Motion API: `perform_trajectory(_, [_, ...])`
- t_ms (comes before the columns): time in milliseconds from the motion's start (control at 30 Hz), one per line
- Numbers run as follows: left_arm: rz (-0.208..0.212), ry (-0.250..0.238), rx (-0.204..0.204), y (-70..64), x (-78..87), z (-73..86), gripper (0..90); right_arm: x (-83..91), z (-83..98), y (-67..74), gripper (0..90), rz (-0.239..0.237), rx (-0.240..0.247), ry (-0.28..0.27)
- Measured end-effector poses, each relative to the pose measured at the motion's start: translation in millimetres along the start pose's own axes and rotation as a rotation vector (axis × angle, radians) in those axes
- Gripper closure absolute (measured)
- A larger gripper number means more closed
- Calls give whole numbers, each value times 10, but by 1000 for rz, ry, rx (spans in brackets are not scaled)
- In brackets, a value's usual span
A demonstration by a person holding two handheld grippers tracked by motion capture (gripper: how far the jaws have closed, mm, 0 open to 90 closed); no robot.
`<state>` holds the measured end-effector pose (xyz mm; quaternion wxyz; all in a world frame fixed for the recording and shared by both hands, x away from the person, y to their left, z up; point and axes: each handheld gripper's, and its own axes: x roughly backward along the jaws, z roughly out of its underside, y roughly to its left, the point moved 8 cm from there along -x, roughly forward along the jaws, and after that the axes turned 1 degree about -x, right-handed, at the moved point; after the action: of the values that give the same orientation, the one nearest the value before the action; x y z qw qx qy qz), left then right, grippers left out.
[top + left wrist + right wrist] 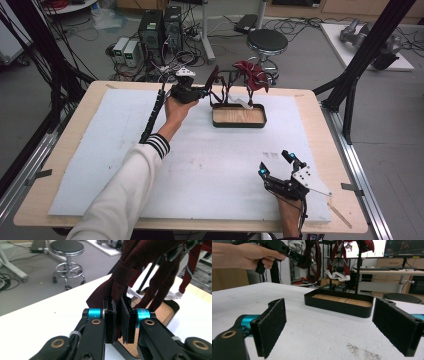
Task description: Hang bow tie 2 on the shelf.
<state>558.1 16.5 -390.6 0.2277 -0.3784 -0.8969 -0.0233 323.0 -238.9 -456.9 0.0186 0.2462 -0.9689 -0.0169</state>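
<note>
A black tray [239, 123] with a wooden floor sits toward the far middle of the white mat [100, 150] that covers the table, and it serves as the landmark here. Thin black posts rise from the tray, and dark red cloth [251, 75] hangs draped over them, along with a small white piece [243, 103] dangling just above the tray's wooden floor.

The person's left arm, in a white sleeve [125, 195] with a striped cuff, reaches diagonally from the near edge up to the tray's left side. The left hand [176, 111] grips the left gripper [206, 91] level, pointing rightward at the hanging cloth. In the left gripper view its jaws are pinched together on a fold of the dark red cloth [120, 293], the fabric squeezed between the pads [110, 320], with the tray [172, 308] just behind.

The right gripper [275, 162] rests low on the mat, well apart from the tray, on its near right side, held by the right hand [289, 212] at the table's near edge. Its jaws are spread wide with nothing between them; the right gripper view looks past the felt-faced pads [273, 326] toward the tray [338, 305] and the left hand [249, 256] above it
</note>
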Motion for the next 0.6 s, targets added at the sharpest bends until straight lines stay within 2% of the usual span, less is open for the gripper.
perform_trajectory(200, [8, 10, 4, -30, -22, 28, 788, -1, -1, 1, 112, -1, 1, -1])
perform_trajectory(300, [16, 7, 5, -42, -27, 32, 656, 0, 0, 1, 112, -1, 0, -1])
perform_trajectory(467, [2, 17, 13, -26, -33, 75, 510, -2, -1, 1, 112, 1, 3, -1])
perform_trajectory(600, [7, 10, -8, -21, -17, 108, 362, -1, -1, 2, 112, -1, 3, -2])
